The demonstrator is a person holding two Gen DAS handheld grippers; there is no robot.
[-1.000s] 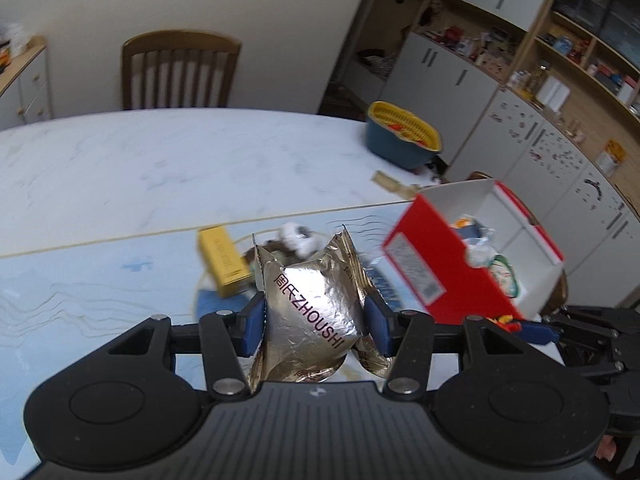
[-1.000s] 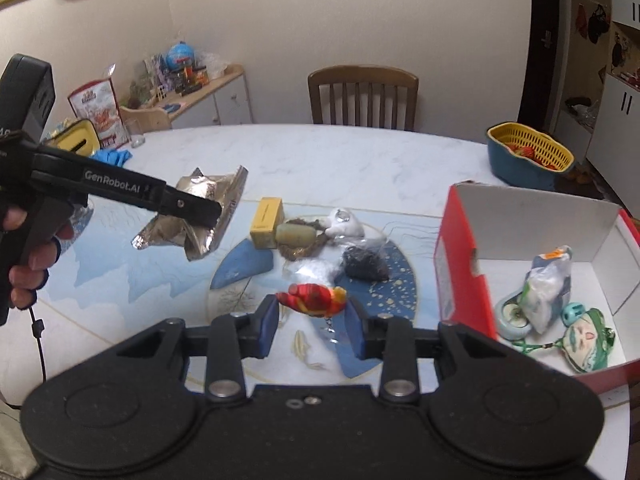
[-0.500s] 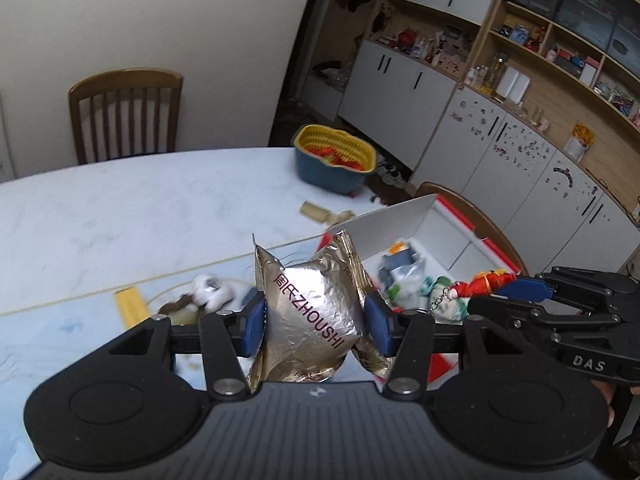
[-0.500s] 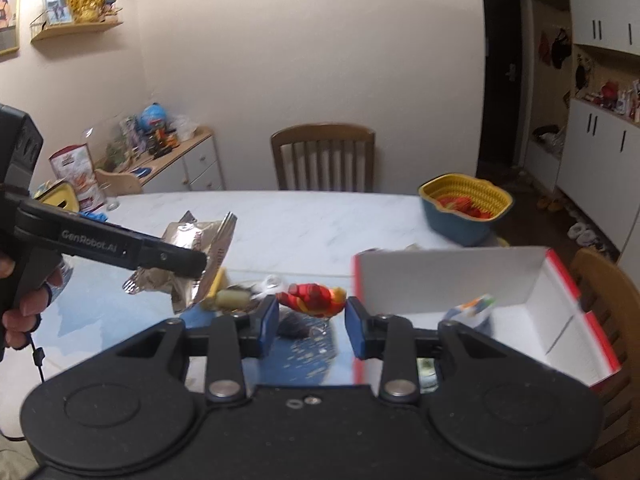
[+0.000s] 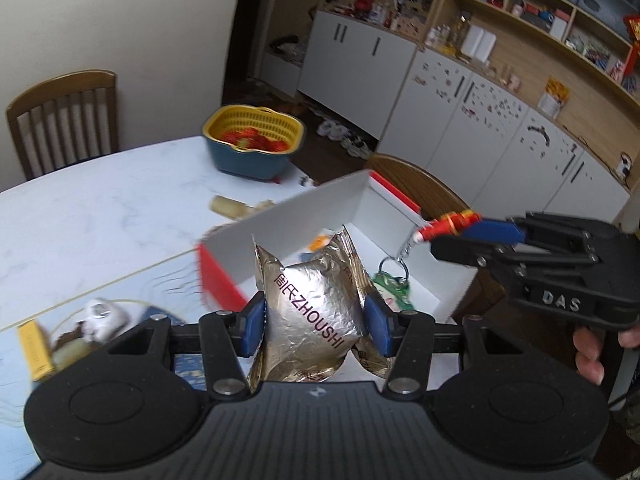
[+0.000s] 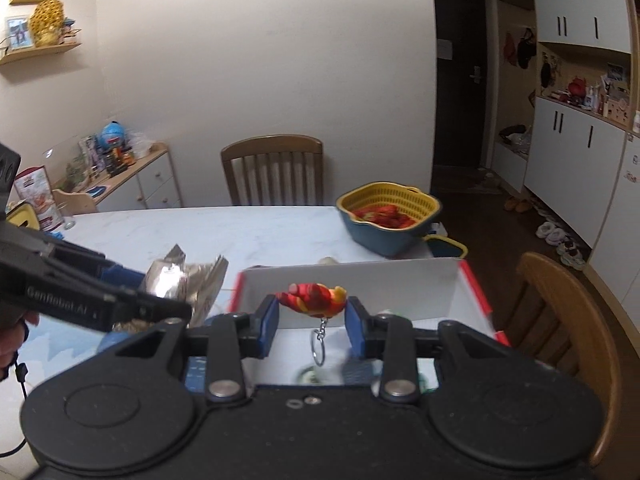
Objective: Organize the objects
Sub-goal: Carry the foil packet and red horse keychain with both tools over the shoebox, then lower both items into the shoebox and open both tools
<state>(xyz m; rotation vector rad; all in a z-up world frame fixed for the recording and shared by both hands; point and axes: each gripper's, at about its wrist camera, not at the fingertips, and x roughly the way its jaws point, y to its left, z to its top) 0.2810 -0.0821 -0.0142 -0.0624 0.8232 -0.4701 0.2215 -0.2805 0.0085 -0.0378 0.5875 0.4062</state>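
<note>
A: What's changed vs a sec ago?

B: Both grippers have moved off the pile & now sit over the red-and-white box (image 5: 320, 208). Left gripper (image 5: 316, 320) has its fingers (image 5: 253, 324) pinching the silver foil pouch (image 5: 308, 312), same hold as before; pouch hangs above the box's near wall. Right gripper (image 6: 312, 316) has its fingers (image 6: 268, 320) clamped on the red-yellow keychain figure (image 6: 314, 300), ring dangling over the box interior. Earlier that figure was above the blue mat.

A: Where's the box?

B: Near the tabletop (image 5: 100, 208) right edge. Inside: a green-white keychain (image 5: 390, 284) & sth orange-white, mostly hidden behind the pouch.

A: Left behind?

B: Toward the near-left edge: yellow packet (image 5: 34, 348), white lump (image 5: 100, 312), blurred. Can't tell more.

A: Further out?

B: Small tan object (image 5: 232, 206) mid-tabletop, then a yellow strainer in a blue basin (image 5: 254, 144) at the far right edge. A wooden chair (image 6: 274, 170) stands behind the far edge; another chair (image 6: 560, 312) is just past the box on the right.

A: Anything blocking?

B: Pouch hides part of the box floor in the left view.
</note>
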